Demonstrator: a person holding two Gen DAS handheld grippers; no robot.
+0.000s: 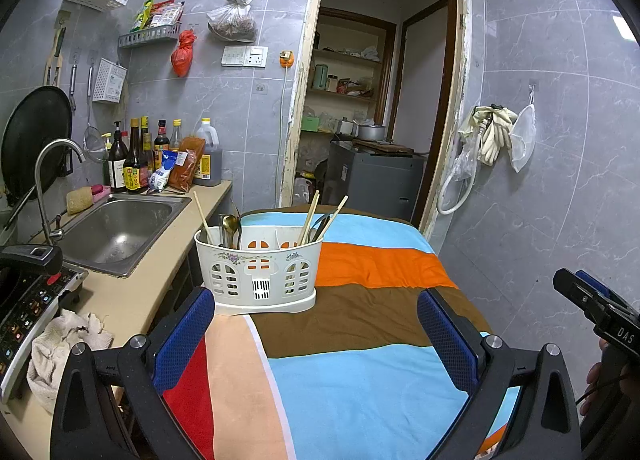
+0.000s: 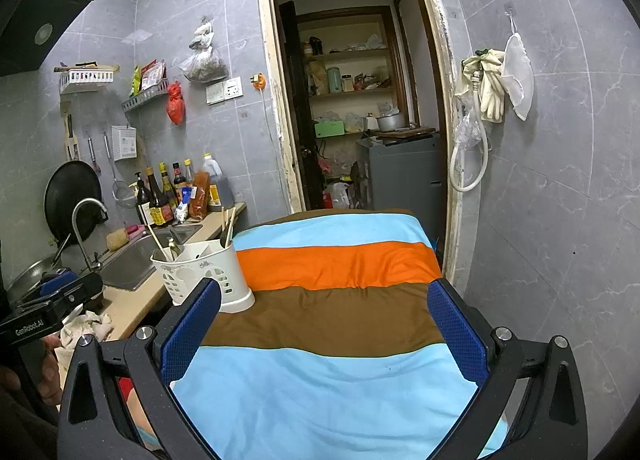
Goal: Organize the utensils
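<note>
- Left gripper (image 1: 316,334): jaws spread wide, nothing between the blue pads (image 1: 182,336). It hangs above the striped cloth (image 1: 360,380), aimed at the utensil holder (image 1: 258,274).
- Right gripper (image 2: 324,328): jaws spread wide, nothing held. It hangs above the same cloth, with the holder beyond its left finger.
- Utensil holder: white plastic caddy with cut-out window pattern and inner dividers. It stands upright on the cloth at the table's left edge, next to the counter (image 1: 132,300).
- Holder, left compartment: one wooden chopstick (image 1: 202,216) leaning left, a gold-coloured spoon (image 1: 230,225) and further metal handles beside it.
- Holder, right compartment: wooden chopsticks (image 1: 310,216) leaning right, with a dark metal utensil (image 1: 322,224) among them; its type cannot be told.
- Holder, middle compartment: contents cannot be told.
- Cloth: bands of light blue, orange and brown, with red and peach panels at the near left. No utensils lie loose on it.
- Counter: steel sink (image 1: 116,232) with curved tap (image 1: 50,176), a row of sauce bottles (image 1: 136,160) against the wall, a crumpled rag (image 1: 60,348) near the front edge.
</note>
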